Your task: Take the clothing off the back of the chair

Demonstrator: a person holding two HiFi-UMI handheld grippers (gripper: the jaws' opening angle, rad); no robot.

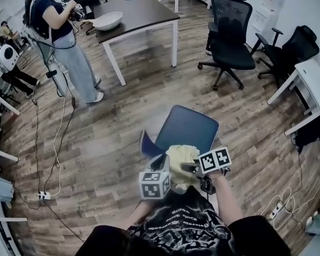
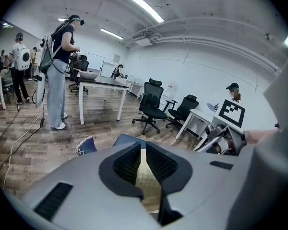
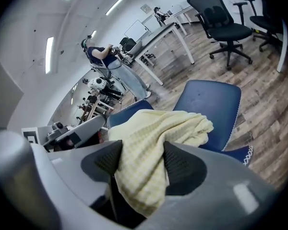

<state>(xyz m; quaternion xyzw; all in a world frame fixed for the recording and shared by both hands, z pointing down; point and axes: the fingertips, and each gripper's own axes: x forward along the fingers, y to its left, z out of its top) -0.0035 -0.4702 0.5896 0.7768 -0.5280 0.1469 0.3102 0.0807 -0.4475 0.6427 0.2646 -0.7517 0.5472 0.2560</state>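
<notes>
A pale yellow checked piece of clothing (image 1: 182, 154) is bunched over the back of a blue chair (image 1: 188, 126) just in front of me. My left gripper (image 1: 163, 165) comes at it from the left. In the left gripper view its jaws (image 2: 143, 152) stand narrow, with a fold of the yellow clothing (image 2: 145, 178) pinched between the pads. My right gripper (image 1: 191, 168) comes from the right. In the right gripper view a thick bunch of the clothing (image 3: 153, 128) fills the gap of the right gripper (image 3: 143, 153) and touches both pads, above the blue chair (image 3: 211, 102).
A person (image 1: 64, 31) stands at a dark table (image 1: 144, 15) that carries a white bowl (image 1: 108, 20), far left. Black office chairs (image 1: 229, 36) and a white desk (image 1: 309, 84) stand to the right. Cables and a power strip (image 1: 42, 195) lie on the wooden floor at left.
</notes>
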